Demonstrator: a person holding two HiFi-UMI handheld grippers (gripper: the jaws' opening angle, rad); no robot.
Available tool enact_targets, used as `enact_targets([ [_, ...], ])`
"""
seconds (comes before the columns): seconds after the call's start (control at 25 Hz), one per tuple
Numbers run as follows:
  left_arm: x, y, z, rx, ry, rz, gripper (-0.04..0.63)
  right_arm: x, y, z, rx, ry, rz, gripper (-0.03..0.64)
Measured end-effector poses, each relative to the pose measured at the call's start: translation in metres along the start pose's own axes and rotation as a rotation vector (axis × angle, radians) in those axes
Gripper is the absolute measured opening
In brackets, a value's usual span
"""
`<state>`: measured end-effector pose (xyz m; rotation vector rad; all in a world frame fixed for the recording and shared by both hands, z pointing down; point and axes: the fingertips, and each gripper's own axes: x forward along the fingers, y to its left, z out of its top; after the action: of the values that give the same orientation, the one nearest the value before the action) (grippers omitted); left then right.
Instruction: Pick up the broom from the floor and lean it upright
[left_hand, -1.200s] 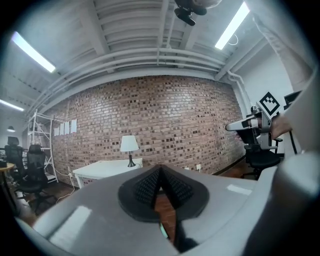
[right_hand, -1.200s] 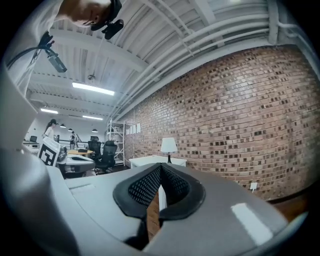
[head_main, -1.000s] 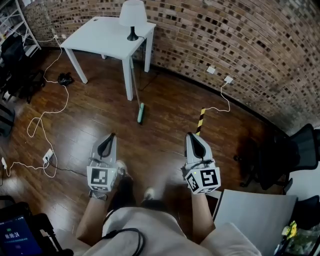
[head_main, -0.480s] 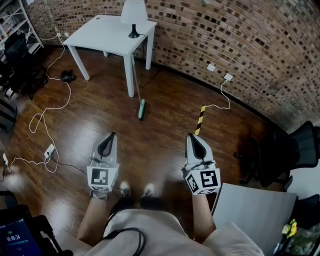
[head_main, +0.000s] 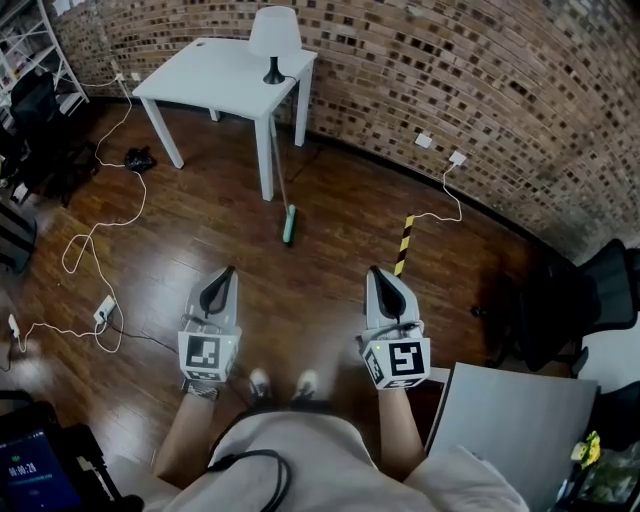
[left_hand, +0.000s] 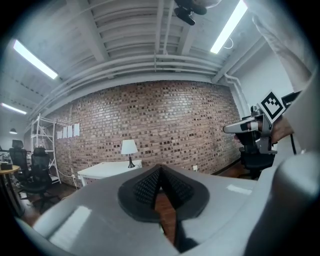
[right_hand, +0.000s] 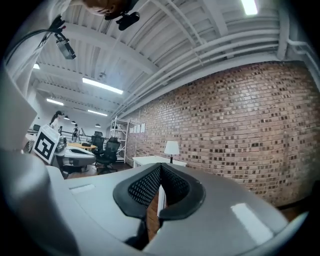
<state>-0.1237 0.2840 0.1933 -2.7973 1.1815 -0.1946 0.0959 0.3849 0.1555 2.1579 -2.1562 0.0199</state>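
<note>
Seeing the broom (head_main: 289, 223) far centre, leaned on the near right corner of the white counter (head_main: 200, 75): handle tilted up against the counter's edge beside the leg, teal head end down on the wood floor (head_main: 330, 215). Well apart from both tongs.

Holding left tongs (head_main: 223, 272) and right tongs (head_main: 376, 272) side by side, near, over bare floor, both pointed away toward the brick wall (head_main: 480, 90). Reading both as closed: pads pressed together at the tips in each gripper view, nothing gripped on either side.

Also noting:
- lamp (head_main: 273, 35) on the counter's far right corner, white shade, dark base
- yellow-black striped strip (head_main: 402, 245) flat on the floor, right of the broom, just beyond the right tongs
- two wall sockets (head_main: 424, 140) low on the brick, far right of the counter
- power strip (head_main: 103, 311) on the floor, left of the left tongs
- black office chair (head_main: 600, 295) at the right edge
- grey board (head_main: 520, 420) near right, beside the person's forearm
- phone (head_main: 35, 470) with lit screen, near left corner
- shoes (head_main: 282, 384) on the floor between the two forearms
</note>
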Motion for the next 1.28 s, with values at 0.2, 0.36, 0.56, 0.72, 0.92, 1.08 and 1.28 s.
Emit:
enact_targets([
  [0.2, -0.002, 0.010, 0.002, -0.003, -0.007, 0.001, 0.002, 0.003, 0.005, 0.002, 0.031, -0.014, 0.007, 0.011],
  [0.36, -0.005, 0.015, 0.002, -0.006, -0.008, 0.003, 0.002, 0.006, 0.011, 0.004, 0.040, -0.016, 0.015, 0.011],
  [0.56, -0.006, 0.017, 0.001, -0.007, -0.012, -0.001, 0.002, 0.008, 0.018, 0.002, 0.046, -0.007, 0.025, 0.011],
  [0.72, -0.007, 0.016, -0.001, 0.001, -0.010, -0.003, 0.002, 0.009, 0.023, -0.002, 0.034, 0.011, 0.026, 0.011],
  [0.92, -0.007, 0.021, -0.005, -0.007, -0.004, 0.001, 0.002, 0.012, 0.030, -0.001, 0.015, 0.014, 0.032, 0.011],
  [1.08, -0.007, 0.023, -0.005, -0.006, -0.004, 0.001, 0.002, 0.014, 0.033, 0.000, 0.001, 0.015, 0.039, 0.009],
  [1.28, -0.006, 0.022, -0.007, -0.010, -0.003, 0.001, 0.002, 0.013, 0.033, -0.003, 0.001, 0.019, 0.037, 0.011],
])
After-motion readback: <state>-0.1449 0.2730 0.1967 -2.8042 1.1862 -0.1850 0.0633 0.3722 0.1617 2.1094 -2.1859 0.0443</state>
